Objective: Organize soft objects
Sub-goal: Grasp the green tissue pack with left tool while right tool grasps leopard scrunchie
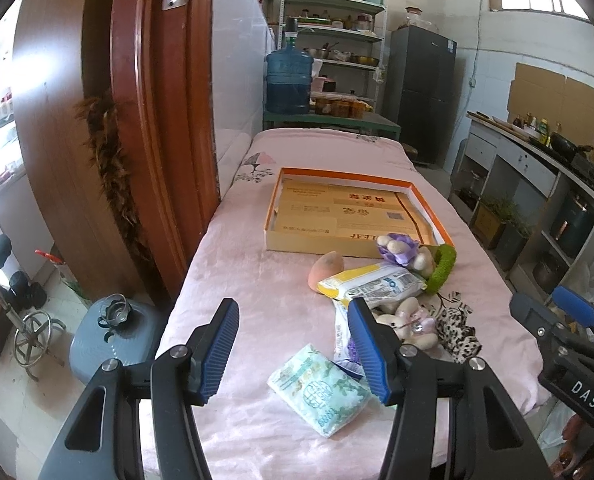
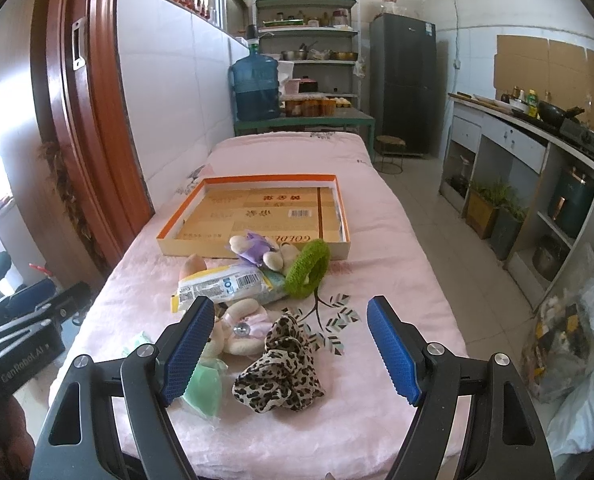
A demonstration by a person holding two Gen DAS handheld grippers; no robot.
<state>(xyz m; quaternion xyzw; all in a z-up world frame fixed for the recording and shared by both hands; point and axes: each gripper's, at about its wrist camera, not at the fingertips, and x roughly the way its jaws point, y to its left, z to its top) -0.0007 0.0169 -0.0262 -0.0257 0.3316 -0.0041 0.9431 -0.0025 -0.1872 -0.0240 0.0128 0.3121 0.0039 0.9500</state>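
Worktop (image 1: 225, 280) w/ pink fuzzy cloth (image 2: 397, 240), printed w/ a leaf-and-branch motif (image 2: 333, 312) near the front. Far half: shallow orange-rimmed box (image 1: 431, 210), open, lying flat on the cloth. Just in front of it, a loose pile: peach sponge (image 1: 327, 266), yellow-white packet (image 1: 373, 284), purple plush (image 1: 397, 246) against the box's front wall, green fuzzy ring (image 2: 309, 268) leaning beside it. Nearer the front edge: cream-pink plush (image 2: 243, 330), leopard scrunchie (image 2: 281, 368) touching it, and a mint tissue pack (image 1: 319, 388) lying flat, slightly apart from the pile. A second white-purple packet (image 1: 343, 336) sits partly under the others; details can't be told.
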